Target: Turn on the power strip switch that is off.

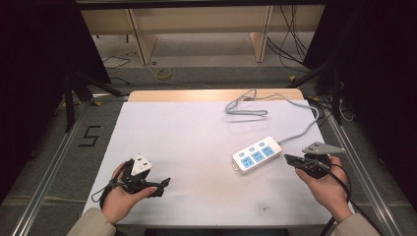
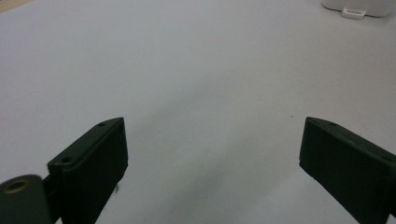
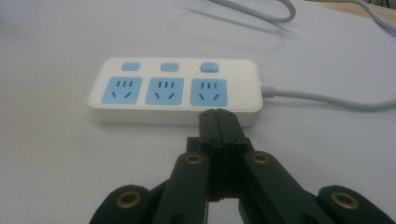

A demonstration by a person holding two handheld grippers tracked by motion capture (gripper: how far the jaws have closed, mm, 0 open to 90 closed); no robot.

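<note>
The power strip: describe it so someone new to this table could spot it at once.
On the white table cover, look right of centre, just ahead of the right tool, whose jaws are shut. The power strip is a white block lying flat with three blue sockets, three blue buttons and a grey cable trailing toward the far edge.

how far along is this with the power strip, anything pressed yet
Nothing looks done yet: the power strip lies flat on the white sheet, nothing plugged in. In hand: the right gripper, jaws shut, points at the strip's near edge beside the right-hand socket; whether it touches is unclear. The left gripper sits open and apart. Left: actually working the strip's blue buttons.
</note>
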